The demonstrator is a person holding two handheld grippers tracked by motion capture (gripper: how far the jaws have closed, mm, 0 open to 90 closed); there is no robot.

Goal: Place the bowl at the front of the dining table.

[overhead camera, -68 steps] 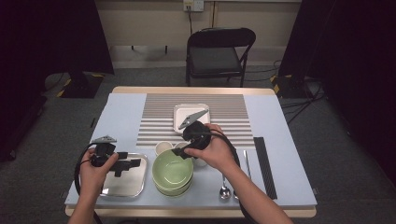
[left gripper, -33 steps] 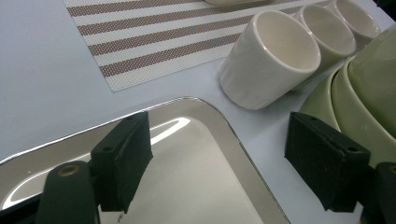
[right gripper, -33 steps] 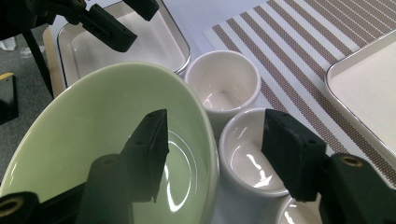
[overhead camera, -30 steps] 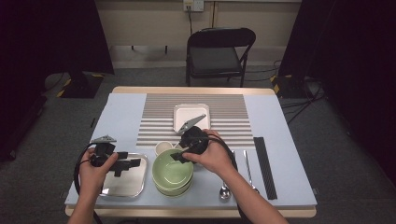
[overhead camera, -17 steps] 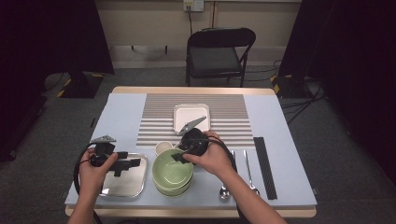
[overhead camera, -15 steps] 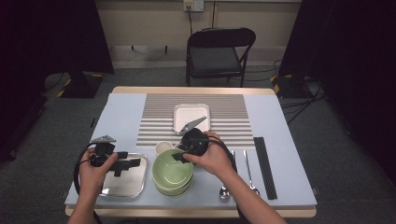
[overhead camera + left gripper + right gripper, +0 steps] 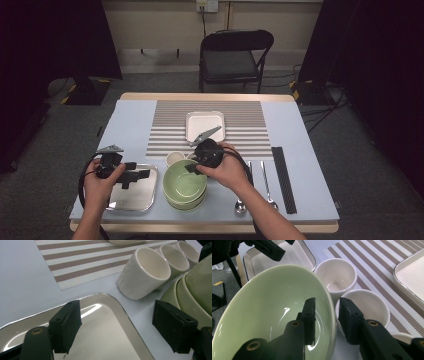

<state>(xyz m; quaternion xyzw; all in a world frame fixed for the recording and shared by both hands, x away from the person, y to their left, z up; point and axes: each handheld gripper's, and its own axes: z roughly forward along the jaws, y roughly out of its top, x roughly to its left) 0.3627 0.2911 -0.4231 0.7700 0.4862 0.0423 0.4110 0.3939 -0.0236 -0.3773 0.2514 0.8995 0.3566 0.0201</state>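
Right now the right gripper (image 7: pixel 325 320) straddles the far rim of the green bowl (image 7: pixel 262 305): one black jaw sits inside the bowl, the other outside it, with the rim rising between them. Its jaws have just been closing on that rim. A narrow gap still seems to show on each side of the rim, so the jaws look open rather than clamped, though the grip cannot be judged with certainty.

In the high view the green bowl (image 7: pixel 185 185) rests on top of a stack of like bowls near the front edge of the blue table (image 7: pixel 130 120), just beside the steel tray (image 7: pixel 142 202). The right gripper (image 7: pixel 192 167) comes at it from the far right side, held in the person's right hand (image 7: pixel 227 170).

Just behind the bowl stand small cream cups (image 7: pixel 335 277), the nearest almost touching the outer jaw. Further back lies the striped mat (image 7: pixel 165 125) with a white square dish (image 7: pixel 205 122) on it.

The left gripper (image 7: pixel 116 328) hangs over the corner of the steel tray (image 7: pixel 120 317), jaws spread wide with nothing between them. The green bowl (image 7: pixel 197 290) lies at its right, close by the right-hand jaw.
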